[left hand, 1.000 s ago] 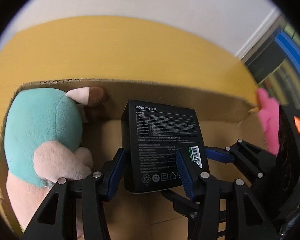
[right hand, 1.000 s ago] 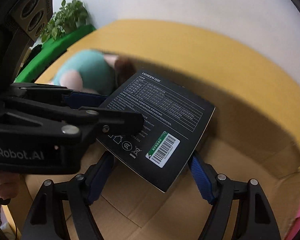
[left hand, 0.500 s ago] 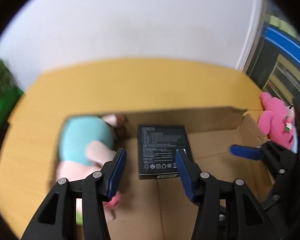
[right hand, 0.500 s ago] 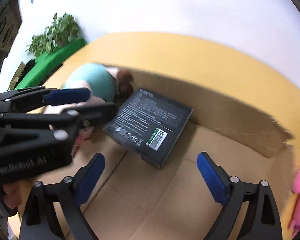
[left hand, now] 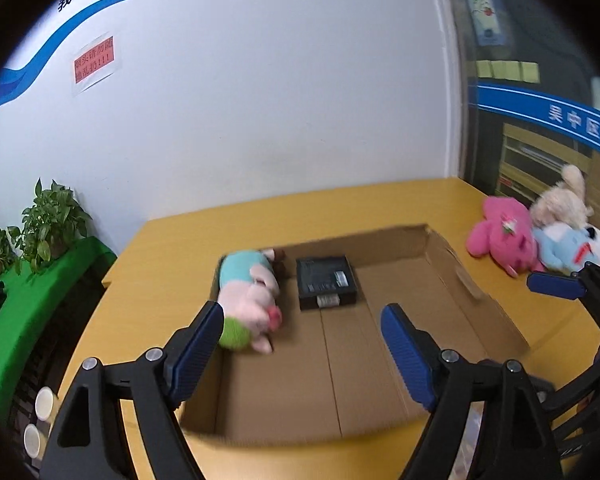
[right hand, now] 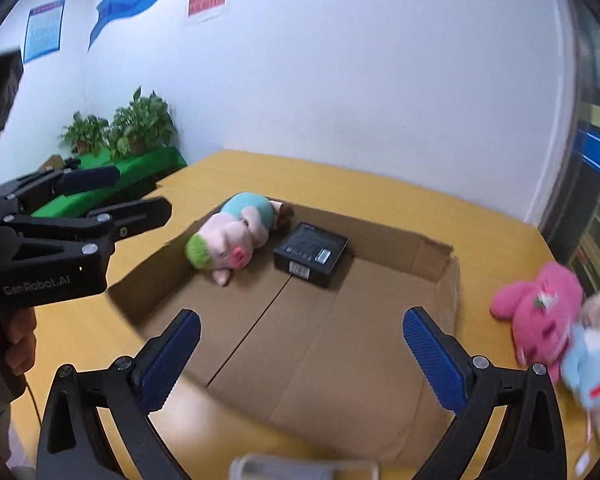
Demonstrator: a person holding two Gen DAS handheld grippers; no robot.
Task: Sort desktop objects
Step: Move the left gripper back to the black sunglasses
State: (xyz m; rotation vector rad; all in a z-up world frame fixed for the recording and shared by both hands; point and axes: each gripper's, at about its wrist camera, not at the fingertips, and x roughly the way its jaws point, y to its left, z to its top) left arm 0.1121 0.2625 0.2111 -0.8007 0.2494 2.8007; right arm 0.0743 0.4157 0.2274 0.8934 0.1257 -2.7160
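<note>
A black box (left hand: 326,282) is seen in the cardboard tray (left hand: 476,292), pig toy (left hand: 249,296) at nine o'clock; left gripper (left hand: 302,344) and right gripper (right hand: 300,354) are opening, empty.

The left gripper (left hand: 302,330) points down at a slant, its blue-padded jaws opening with nothing between them. The right gripper (right hand: 300,346) tilts down likewise, jaws opening very wide and empty. A hand (right hand: 14,338) grips the left gripper's handle.

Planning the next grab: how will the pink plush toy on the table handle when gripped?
The pink plush toy looks soft, so it would probably squash and flop. Likely light. It leans against other plush toys, which might shift.
</note>
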